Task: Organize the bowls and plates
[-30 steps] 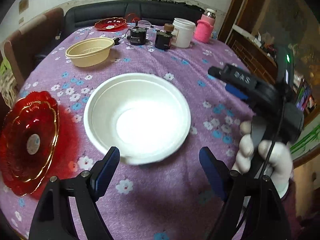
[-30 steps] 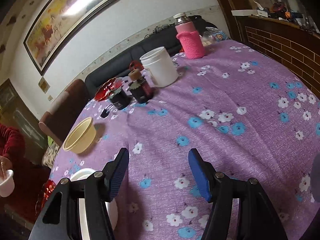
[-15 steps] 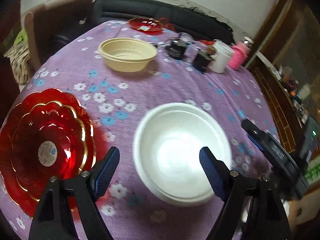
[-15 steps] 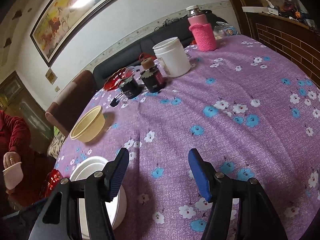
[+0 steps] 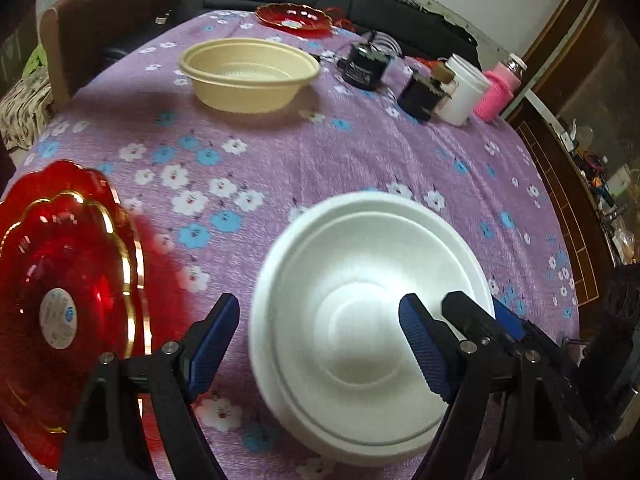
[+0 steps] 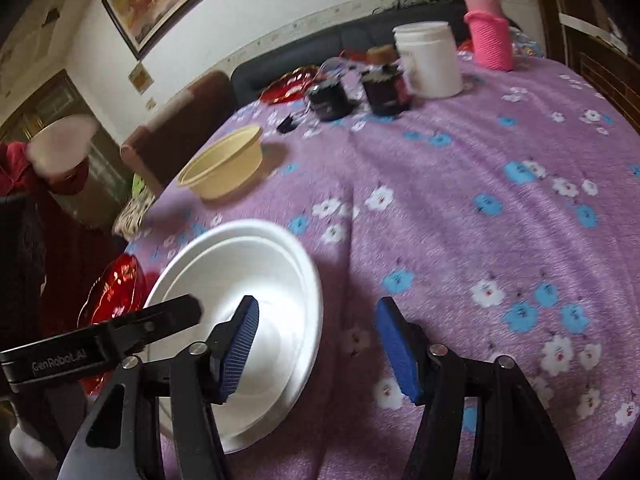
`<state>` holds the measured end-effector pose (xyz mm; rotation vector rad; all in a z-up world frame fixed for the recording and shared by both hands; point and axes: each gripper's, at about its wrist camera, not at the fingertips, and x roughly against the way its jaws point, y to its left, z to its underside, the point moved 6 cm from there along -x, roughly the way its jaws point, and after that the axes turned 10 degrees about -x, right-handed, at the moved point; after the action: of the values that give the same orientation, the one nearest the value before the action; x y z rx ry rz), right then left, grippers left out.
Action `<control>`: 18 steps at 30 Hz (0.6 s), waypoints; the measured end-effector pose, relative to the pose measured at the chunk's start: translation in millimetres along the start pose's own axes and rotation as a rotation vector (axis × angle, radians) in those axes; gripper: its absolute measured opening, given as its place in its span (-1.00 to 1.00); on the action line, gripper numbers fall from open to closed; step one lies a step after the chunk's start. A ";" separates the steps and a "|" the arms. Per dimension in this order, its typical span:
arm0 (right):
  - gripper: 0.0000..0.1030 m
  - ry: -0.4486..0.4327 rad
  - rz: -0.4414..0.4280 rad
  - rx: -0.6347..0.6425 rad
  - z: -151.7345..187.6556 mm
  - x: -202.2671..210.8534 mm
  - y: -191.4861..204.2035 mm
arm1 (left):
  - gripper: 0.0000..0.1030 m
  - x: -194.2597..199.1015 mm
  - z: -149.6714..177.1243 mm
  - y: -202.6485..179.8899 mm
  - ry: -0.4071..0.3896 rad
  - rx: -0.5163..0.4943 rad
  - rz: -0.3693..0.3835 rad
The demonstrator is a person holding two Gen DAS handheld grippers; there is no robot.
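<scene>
White bowl (image 5: 372, 280): sits upright on the purple flowered cloth (image 5: 280, 168), near the table's front edge; nothing in it that shows. A second rim line inside the outer rim; whether it is one bowl or two nested, I cannot tell.
Left gripper (image 5: 320, 344): jaws spread, blue pads either side of the white bowl's near-left rim, one pad over the cloth, one over the bowl's inside; neither presses on it.
Right gripper (image 6: 318, 348): jaws have just been closing, yet stand apart; the left pad hangs over the bowl's inside, the right pad over the cloth, with the bowl's right rim between them, not pinched.
Red plate (image 5: 60, 304): just left of the white bowl, at the table's edge; scalloped, gold-trimmed, a round sticker at its middle. It may be two plates stacked; unclear.
Cream bowl (image 5: 250, 74): farther back on the cloth, well apart from the white bowl, upright, nothing in it.
Far red plate (image 5: 294, 18): at the table's back edge, behind the cream bowl.
Dark jars (image 5: 364, 66): two, right of the cream bowl; contents hidden.
White tub (image 5: 464, 90): beside the jars, lid on.
Pink-sleeved bottle (image 5: 500, 94): just right of the tub.
Person: red sleeve (image 6: 16, 168) at the right view's left edge, with a blurred pale bowl (image 6: 60, 148).
</scene>
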<state>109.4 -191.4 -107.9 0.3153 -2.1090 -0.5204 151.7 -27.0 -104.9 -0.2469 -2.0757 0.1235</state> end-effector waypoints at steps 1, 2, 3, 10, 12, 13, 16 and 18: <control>-0.07 0.008 -0.003 -0.001 1.2 -0.8 0.3 | 0.57 -2.3 0.6 -2.6 0.005 -0.002 0.006; -0.19 0.020 -0.007 -0.004 1.9 -2.0 -0.1 | 0.57 -3.5 0.7 -3.8 0.008 -0.002 0.008; -0.27 0.026 -0.007 -0.008 2.2 -2.6 -1.0 | 0.57 -4.8 0.6 -5.5 0.010 -0.006 0.007; -0.48 0.043 0.016 -0.022 3.0 -4.7 -6.3 | 0.57 -12.5 1.3 -17.0 0.016 -0.030 0.013; -0.48 0.045 0.024 -0.028 2.3 -4.9 -8.1 | 0.57 -13.6 1.2 -18.4 0.016 -0.034 0.012; -0.48 0.045 0.028 -0.030 2.0 -5.3 -9.3 | 0.57 -14.5 1.1 -19.1 0.018 -0.037 0.011; -0.49 0.049 0.041 -0.035 2.5 -6.2 -11.8 | 0.41 -15.6 1.3 -21.0 0.018 -0.045 0.016; -0.49 0.054 0.041 -0.035 3.2 -6.9 -11.8 | 0.30 -16.5 1.8 -23.4 0.023 -0.057 0.010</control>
<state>110.9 -198.1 -120.2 0.2623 -2.0476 -0.5187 155.1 -53.5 -115.4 -0.2921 -2.0577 0.0670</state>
